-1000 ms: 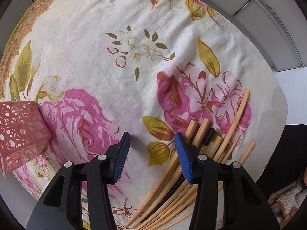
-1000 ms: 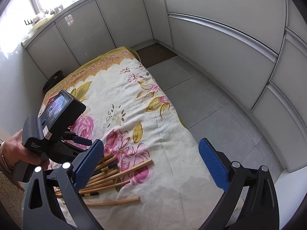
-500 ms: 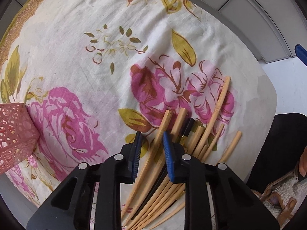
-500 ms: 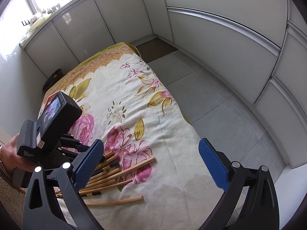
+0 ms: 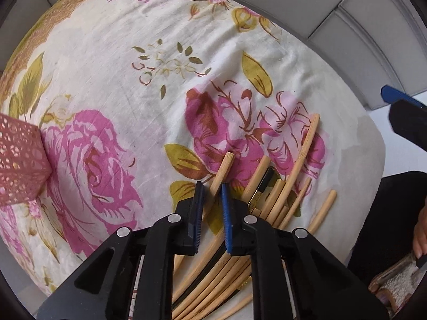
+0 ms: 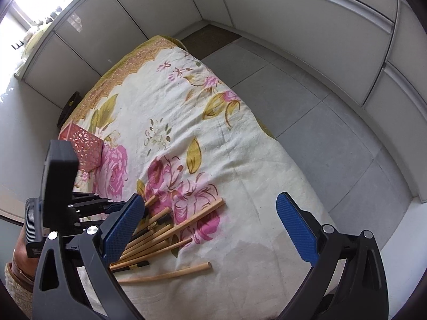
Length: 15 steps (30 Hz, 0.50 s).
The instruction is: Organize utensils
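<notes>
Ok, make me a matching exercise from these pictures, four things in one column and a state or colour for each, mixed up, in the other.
Things:
1. left gripper
2. right gripper
3. perforated holder
4. cloth

States or colours:
A. pink, standing at the cloth's edge
B. jaws wide apart, nothing between them
C. cream with pink roses
D. just closed on a bamboo chopstick

Pairs: 1-D, 2-B, 3-A, 4-C
</notes>
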{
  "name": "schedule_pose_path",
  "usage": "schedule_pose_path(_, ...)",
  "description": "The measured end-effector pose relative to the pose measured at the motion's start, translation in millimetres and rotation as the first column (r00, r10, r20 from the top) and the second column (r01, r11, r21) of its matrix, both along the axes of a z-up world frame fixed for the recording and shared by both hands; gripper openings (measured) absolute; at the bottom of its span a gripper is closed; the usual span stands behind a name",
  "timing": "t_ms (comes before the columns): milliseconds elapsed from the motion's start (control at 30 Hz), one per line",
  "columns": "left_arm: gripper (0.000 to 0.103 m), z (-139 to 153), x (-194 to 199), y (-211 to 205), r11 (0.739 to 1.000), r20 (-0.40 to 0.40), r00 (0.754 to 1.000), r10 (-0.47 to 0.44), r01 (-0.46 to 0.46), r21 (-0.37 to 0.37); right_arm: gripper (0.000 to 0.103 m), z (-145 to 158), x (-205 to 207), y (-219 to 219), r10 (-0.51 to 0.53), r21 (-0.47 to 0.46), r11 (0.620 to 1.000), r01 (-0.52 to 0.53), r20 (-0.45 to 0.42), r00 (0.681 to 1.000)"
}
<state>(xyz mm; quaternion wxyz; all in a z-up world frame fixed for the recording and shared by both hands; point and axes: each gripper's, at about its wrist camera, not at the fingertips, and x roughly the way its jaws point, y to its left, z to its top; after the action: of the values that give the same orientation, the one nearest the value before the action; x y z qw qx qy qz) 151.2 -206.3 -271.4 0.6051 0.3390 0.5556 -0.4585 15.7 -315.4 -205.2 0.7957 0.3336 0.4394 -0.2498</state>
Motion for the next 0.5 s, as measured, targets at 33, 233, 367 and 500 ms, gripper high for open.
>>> schedule_pose_path(33,0.011,3.4,4.2,8.6,1.0,0.01,1.0,0.026,-0.026,-0.017,0.096,-3.8,1.4,0.6,-0.004,0.0,1.0,0.004,-0.026,1.0)
schedule_pose_path(233,0.011,57.3,7.5,80.0,0.946,-0.053,0.983,0.174,-0.181,-0.268,0.096,-33.1,4.8,3.4,0.009,0.109,0.994,0.008,-0.156,0.988)
schedule_pose_path(367,0.011,114.7,2.5,98.6,0.909,-0.011,0.978,0.209,-0.198,-0.367,0.088,-53.4,-7.0,1.7,-0.067,0.339,0.932,0.124,-0.175,0.982)
schedule_pose_path(500,0.01,132.5,4.5,104.7,0.875,-0.01,0.976,0.218,-0.2,-0.441,0.072,-62.0,-2.0,-7.6,-0.162,0.466,0.851,0.242,-0.205,0.965)
